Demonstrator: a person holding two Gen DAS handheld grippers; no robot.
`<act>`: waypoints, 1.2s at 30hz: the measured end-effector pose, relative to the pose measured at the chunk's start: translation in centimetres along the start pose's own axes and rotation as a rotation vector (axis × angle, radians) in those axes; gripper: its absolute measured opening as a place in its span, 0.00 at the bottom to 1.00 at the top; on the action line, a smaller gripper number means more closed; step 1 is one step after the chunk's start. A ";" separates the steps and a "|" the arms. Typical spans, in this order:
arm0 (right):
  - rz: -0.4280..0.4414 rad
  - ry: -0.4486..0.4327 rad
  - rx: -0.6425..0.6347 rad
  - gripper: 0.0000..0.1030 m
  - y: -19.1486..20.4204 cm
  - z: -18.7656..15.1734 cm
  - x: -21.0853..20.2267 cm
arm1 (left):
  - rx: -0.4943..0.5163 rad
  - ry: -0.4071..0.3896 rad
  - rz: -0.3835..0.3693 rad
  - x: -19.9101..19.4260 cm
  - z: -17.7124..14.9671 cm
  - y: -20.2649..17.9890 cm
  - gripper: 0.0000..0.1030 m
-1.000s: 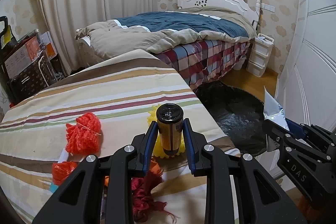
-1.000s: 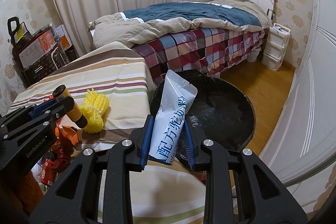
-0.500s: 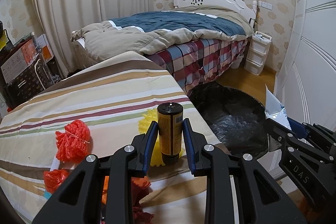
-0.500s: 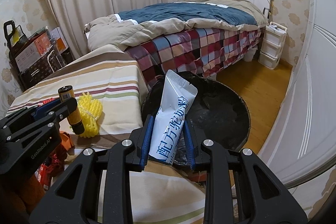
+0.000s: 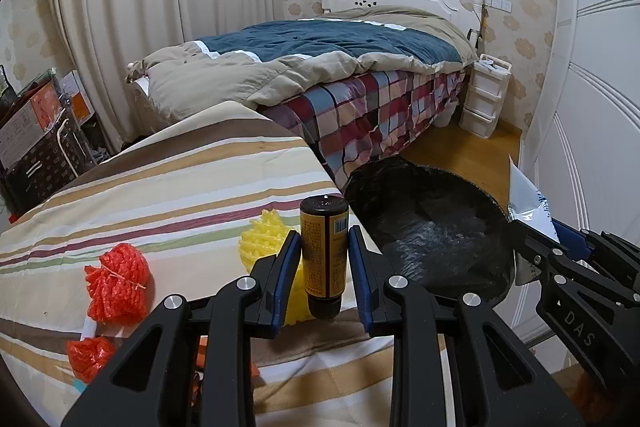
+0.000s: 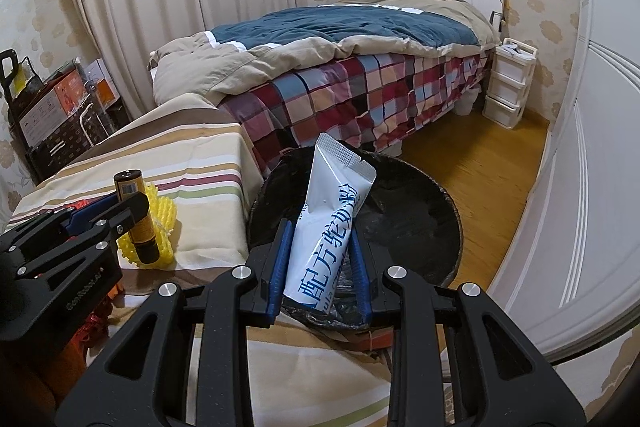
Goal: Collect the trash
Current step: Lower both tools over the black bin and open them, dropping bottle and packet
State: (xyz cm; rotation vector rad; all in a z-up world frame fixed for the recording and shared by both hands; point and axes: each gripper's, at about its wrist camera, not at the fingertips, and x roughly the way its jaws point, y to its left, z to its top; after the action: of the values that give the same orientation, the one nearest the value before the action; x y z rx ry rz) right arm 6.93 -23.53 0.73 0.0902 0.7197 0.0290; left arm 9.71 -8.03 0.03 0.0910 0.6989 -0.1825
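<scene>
Carrying two bits of trash at once here: the right gripper (image 6: pixel 320 263) is clamped on a white sachet with blue lettering (image 6: pixel 330 223), already hanging over the black-lined trash bin (image 6: pixel 440 227) on the floor to the right of the table. The left gripper (image 5: pixel 325 267) is clenched on a small yellow bottle with a dark cap (image 5: pixel 324 251), and I'd say it sits above the near right edge of the striped tablecloth (image 5: pixel 160 195), not over the bin.

My take: let the sachet go first since it's lined up, then swing the bottle right until it's clearly past the rim before releasing. The rim sits right against the table edge, so dropping early could bounce it off. Left on the table are the yellow foam net (image 5: pixel 260 239) and the red mesh bundles (image 5: pixel 118 279), so more trips to come.
</scene>
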 end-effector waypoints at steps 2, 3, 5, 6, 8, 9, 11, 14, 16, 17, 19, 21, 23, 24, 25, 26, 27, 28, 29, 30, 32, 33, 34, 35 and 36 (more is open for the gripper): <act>-0.002 0.002 0.003 0.27 -0.2 0.0 0.2 | 0.000 -0.001 -0.003 0.1 0.1 -0.2 0.27; -0.003 0.004 0.004 0.27 -0.4 0.1 0.2 | 0.003 -0.002 -0.003 0.2 0.2 -0.2 0.27; -0.008 0.009 0.004 0.27 -0.5 0.2 0.5 | 0.006 -0.004 -0.005 0.3 0.3 -0.4 0.27; -0.010 0.010 0.005 0.27 -0.7 0.2 0.6 | 0.007 -0.002 -0.007 0.4 0.4 -0.5 0.27; -0.015 0.010 0.007 0.27 -0.8 0.3 0.7 | 0.008 0.001 -0.008 0.6 0.5 -0.6 0.27; -0.017 0.009 0.009 0.27 -0.9 0.4 0.7 | 0.009 0.002 -0.008 0.7 0.5 -0.7 0.27; -0.021 0.008 0.012 0.27 -1.1 0.4 0.8 | 0.011 0.005 -0.008 0.9 0.6 -0.9 0.27; -0.027 0.010 0.018 0.27 -1.4 0.6 1.0 | 0.011 0.006 -0.009 1.1 0.8 -1.1 0.27; -0.030 0.013 0.020 0.27 -1.6 0.6 1.2 | 0.010 0.007 -0.011 1.3 0.9 -1.2 0.27; -0.033 0.014 0.020 0.27 -1.7 0.5 1.2 | 0.009 0.008 -0.013 1.3 0.9 -1.1 0.27; -0.036 0.017 0.020 0.27 -1.8 0.6 1.5 | 0.010 0.009 -0.015 1.5 1.1 -1.4 0.27; -0.040 0.019 0.021 0.27 -1.8 0.7 1.7 | 0.015 0.008 -0.016 1.7 1.3 -1.7 0.27; -0.040 0.021 0.024 0.27 -2.0 0.7 1.8 | 0.018 0.010 -0.015 2.0 1.5 -2.0 0.27; -0.042 0.021 0.022 0.27 -2.0 0.7 1.9 | 0.018 0.012 -0.016 2.2 1.6 -2.0 0.27; -0.041 0.021 0.023 0.27 -2.0 0.7 1.8 | 0.017 0.013 -0.016 2.3 1.6 -2.1 0.27; -0.041 0.022 0.023 0.27 -2.1 0.7 2.0 | 0.016 0.014 -0.017 2.4 1.7 -2.2 0.27; -0.042 0.022 0.022 0.27 -2.0 0.7 1.9 | 0.016 0.014 -0.017 2.5 1.7 -2.3 0.27; -0.042 0.021 0.022 0.27 -2.0 0.7 1.9 | 0.017 0.014 -0.016 2.6 1.8 -2.4 0.27; -0.042 0.022 0.024 0.27 -2.2 0.7 1.9 | 0.017 0.015 -0.018 2.6 1.8 -2.3 0.27; -0.042 0.023 0.026 0.27 -2.5 0.7 2.1 | 0.017 0.016 -0.018 2.7 1.8 -2.4 0.27; -0.044 0.023 0.029 0.27 -2.9 0.7 2.3 | 0.021 0.017 -0.018 3.0 2.0 -2.7 0.27; -0.045 0.024 0.029 0.27 -3.0 0.7 2.4 | 0.023 0.018 -0.017 3.2 2.2 -2.9 0.27; -0.046 0.023 0.030 0.27 -3.2 0.8 2.5 | 0.024 0.019 -0.017 3.3 2.3 -3.0 0.27; -0.046 0.023 0.029 0.27 -3.0 0.7 2.4 | 0.026 0.021 -0.017 3.5 2.3 -3.1 0.27; -0.046 0.024 0.030 0.27 -3.3 0.8 2.6 | 0.027 0.024 -0.017 3.7 2.4 -3.2 0.27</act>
State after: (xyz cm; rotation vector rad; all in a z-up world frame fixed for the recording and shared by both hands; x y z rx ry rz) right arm 9.44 -26.70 -0.66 0.1018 0.7460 -0.0246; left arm 13.37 -12.01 -0.60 0.1134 0.7209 -0.2077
